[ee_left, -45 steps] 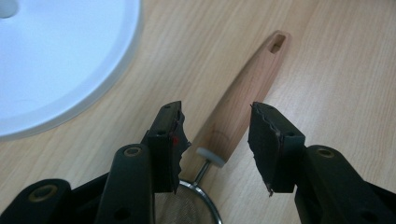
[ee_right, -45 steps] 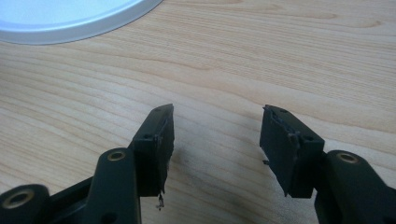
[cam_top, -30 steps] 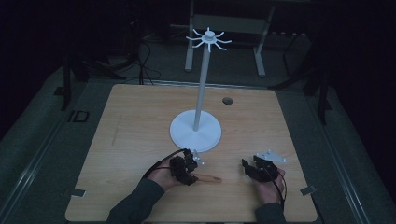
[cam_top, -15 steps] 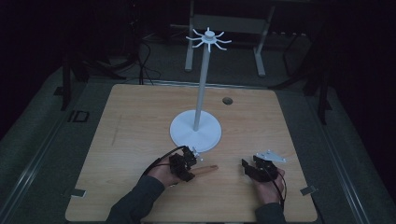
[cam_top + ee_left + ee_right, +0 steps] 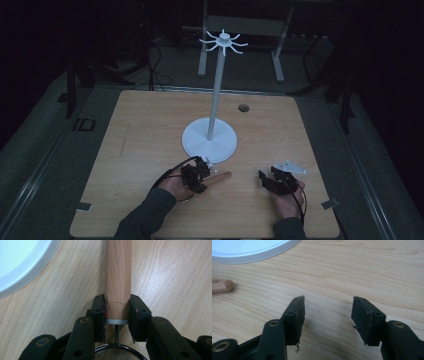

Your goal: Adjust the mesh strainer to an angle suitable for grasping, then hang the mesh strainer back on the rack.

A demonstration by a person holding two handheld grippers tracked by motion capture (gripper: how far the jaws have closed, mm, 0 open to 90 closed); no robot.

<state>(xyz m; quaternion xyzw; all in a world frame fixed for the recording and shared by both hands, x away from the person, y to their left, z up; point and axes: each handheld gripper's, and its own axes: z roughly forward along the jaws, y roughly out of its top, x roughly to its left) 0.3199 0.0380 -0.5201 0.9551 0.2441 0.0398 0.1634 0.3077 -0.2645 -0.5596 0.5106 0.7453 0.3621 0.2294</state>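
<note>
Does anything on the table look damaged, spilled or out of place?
Nothing is spilled. One small oddity: the pads of the left gripper, shut on the wooden handle, look frayed at their edges. The right gripper is open over bare table, pad edges ragged too.

In the left gripper view, the handle (image 5: 118,275) runs out of the top edge, so its far end is not seen there. The letters pressed into its wood are too blurred to read. Below it, the mesh bowl (image 5: 117,353) of the strainer is cut by the bottom edge and partly covered by the left gripper (image 5: 117,312). The white base (image 5: 22,262) is cut by the left and top edges.

In the right gripper view, the same base (image 5: 252,248) leaves through the top edge, and the handle (image 5: 222,286) is cut at the left edge.

In the high view, the strainer under the left gripper (image 5: 200,172) is too small and dark to make out.
</note>
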